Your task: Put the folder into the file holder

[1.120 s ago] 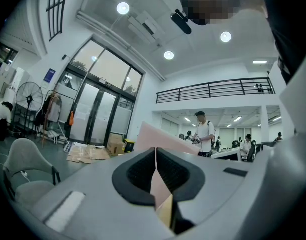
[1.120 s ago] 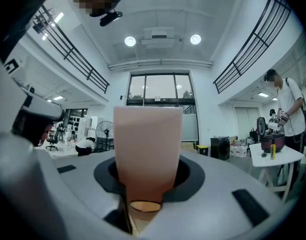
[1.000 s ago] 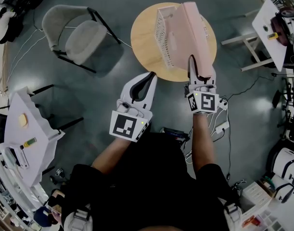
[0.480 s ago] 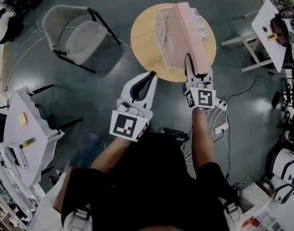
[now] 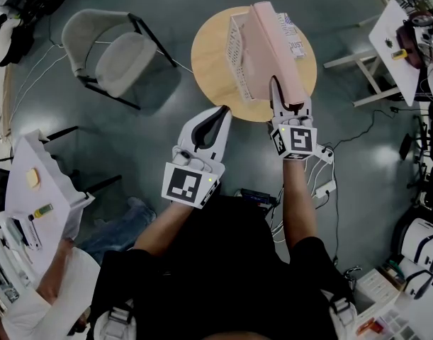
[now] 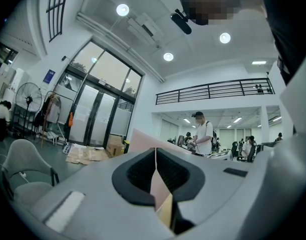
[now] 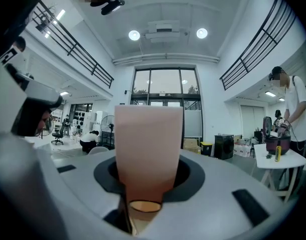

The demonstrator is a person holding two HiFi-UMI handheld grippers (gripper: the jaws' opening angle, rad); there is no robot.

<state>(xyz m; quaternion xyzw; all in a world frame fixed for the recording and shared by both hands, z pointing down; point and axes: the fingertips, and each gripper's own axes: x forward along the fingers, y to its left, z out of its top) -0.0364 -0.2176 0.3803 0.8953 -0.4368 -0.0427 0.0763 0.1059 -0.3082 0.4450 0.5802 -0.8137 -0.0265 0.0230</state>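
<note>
Right gripper is clamping the near end of the pink folder and holding it slanted over the round wooden table. The folder is running along the right side of the white mesh file holder that is standing there. From the head view I cannot tell whether the folder's edge is sitting inside a slot. A white printed sheet is peeking out just right of the folder. Left gripper is hanging short of the table's near edge with its jaws pressed together on nothing. A grey chair is standing well off to the left. The right gripper view is giving what the head view cannot: the folder is rising upright from between the pads, filling the middle of the frame and blocking the holder. A person is working at a white side table off to the right. The left gripper view is showing its jaws meeting in one thin seam, with a pink folder corner poking up behind them. A bystander in a white shirt is standing in the hall beyond. Compared with a second ago, the right gripper is sitting a little higher and further left, and the folder is swinging with it across the holder, uncovering that printed sheet. The left gripper is not budging. A second person in a pale sleeve is now coming into the bottom-left corner of the head view.
</note>
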